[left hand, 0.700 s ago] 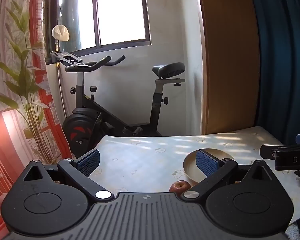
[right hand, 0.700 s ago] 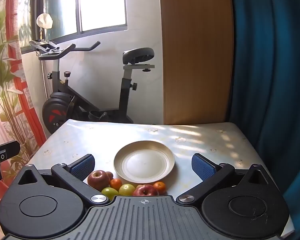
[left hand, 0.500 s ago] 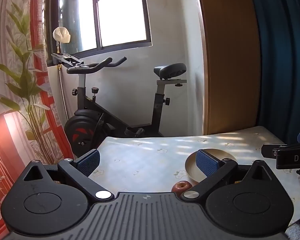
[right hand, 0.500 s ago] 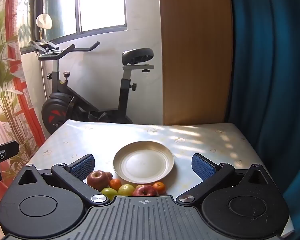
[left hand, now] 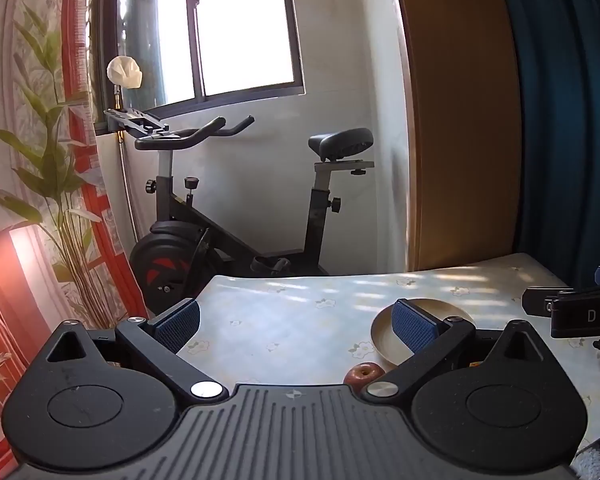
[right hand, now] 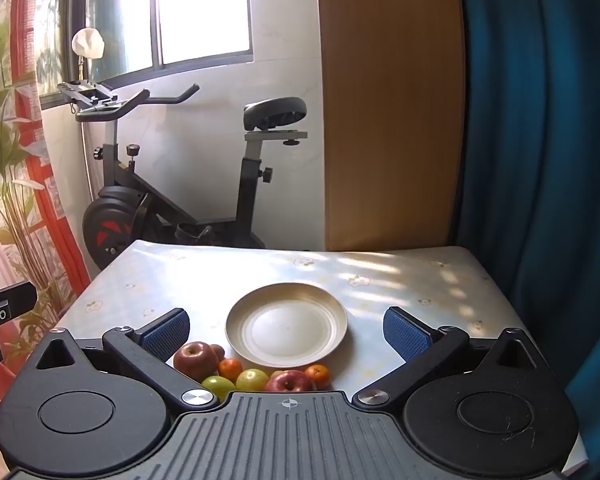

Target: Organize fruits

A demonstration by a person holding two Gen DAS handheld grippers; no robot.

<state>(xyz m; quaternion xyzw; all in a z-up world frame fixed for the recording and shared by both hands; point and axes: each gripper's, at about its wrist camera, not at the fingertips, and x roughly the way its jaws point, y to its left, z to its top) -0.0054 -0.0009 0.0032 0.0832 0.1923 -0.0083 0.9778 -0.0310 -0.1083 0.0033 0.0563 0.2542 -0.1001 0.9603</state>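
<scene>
Both tongs, left tongs and right tongs, hover wide open and empty above the table. Apples, oranges and green fruits cluster just beside the empty plate. Nothing is sorted yet; next likely means gripping one fruit.
</scene>
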